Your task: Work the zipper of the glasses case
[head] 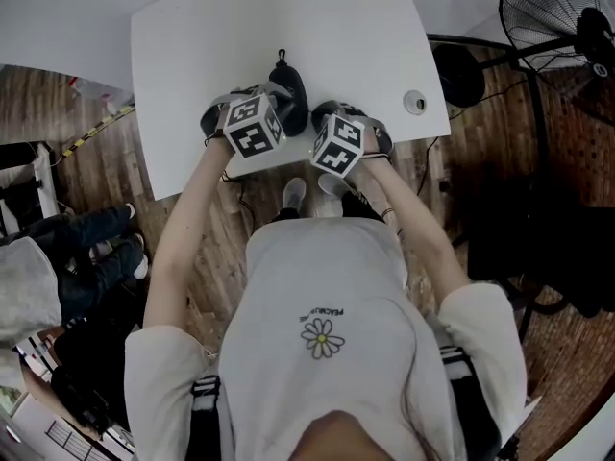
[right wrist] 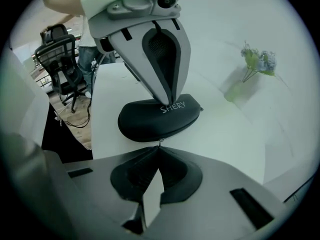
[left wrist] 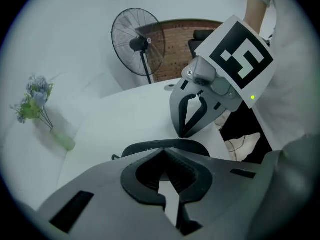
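A black oval glasses case [right wrist: 150, 119] printed "SHERY" lies near the front edge of the white table [head: 240, 27]. It also shows as the case [head: 293, 89] between both grippers, and as the case [left wrist: 137, 148] just past my left jaws. My left gripper [right wrist: 170, 102] comes down from above with its jaws together, tips resting on the case's top. My right gripper [right wrist: 159, 148] is shut on the small metal zipper pull [right wrist: 160, 142] at the case's near rim. From the left gripper [left wrist: 164, 151] I see the right gripper [left wrist: 181, 135] touching the case's far side.
A vase of flowers [right wrist: 257, 61] stands farther back on the table. A standing fan [head: 557, 12] is off the table's right side. An office chair [right wrist: 62, 59] and a seated person [head: 58, 257] are to the left. A round cable hole [head: 414, 102] sits near the table's right corner.
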Action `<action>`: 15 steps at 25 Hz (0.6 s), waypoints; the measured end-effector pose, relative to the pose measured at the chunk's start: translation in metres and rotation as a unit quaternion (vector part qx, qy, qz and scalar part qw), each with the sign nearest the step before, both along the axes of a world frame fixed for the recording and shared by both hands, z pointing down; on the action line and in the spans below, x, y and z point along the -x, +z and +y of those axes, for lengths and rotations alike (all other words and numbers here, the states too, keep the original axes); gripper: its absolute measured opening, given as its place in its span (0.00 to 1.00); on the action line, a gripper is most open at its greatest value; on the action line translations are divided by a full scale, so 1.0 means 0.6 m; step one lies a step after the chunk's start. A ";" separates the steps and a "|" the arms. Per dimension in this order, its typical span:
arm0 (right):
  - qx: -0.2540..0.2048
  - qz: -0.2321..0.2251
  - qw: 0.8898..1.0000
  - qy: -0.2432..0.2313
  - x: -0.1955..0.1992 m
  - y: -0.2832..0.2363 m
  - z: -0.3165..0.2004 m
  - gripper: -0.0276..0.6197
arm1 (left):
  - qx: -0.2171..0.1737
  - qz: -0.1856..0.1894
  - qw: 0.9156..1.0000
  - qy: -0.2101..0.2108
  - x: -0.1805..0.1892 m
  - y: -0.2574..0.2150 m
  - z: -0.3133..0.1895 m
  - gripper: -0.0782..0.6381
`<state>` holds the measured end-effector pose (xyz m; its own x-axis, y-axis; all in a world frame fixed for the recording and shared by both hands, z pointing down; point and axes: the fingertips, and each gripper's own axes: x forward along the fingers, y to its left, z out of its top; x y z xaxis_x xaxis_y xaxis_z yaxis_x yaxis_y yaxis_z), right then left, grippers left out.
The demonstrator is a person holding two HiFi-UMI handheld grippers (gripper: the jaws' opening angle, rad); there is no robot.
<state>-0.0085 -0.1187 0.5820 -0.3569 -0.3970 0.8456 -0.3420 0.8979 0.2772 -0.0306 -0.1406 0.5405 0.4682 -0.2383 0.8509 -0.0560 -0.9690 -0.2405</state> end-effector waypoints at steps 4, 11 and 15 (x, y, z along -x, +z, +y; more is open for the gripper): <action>0.032 -0.003 0.999 -0.024 0.005 -0.004 0.020 0.05 | 0.021 0.025 0.999 -0.006 0.002 0.001 -0.004 0.13; 0.163 -0.098 0.980 -0.060 0.084 -0.023 0.137 0.05 | 0.032 0.058 0.998 -0.012 0.005 0.003 -0.008 0.13; 0.105 -0.108 0.988 -0.037 0.120 -0.032 0.167 0.05 | 0.041 0.070 0.997 -0.011 0.005 0.001 -0.007 0.13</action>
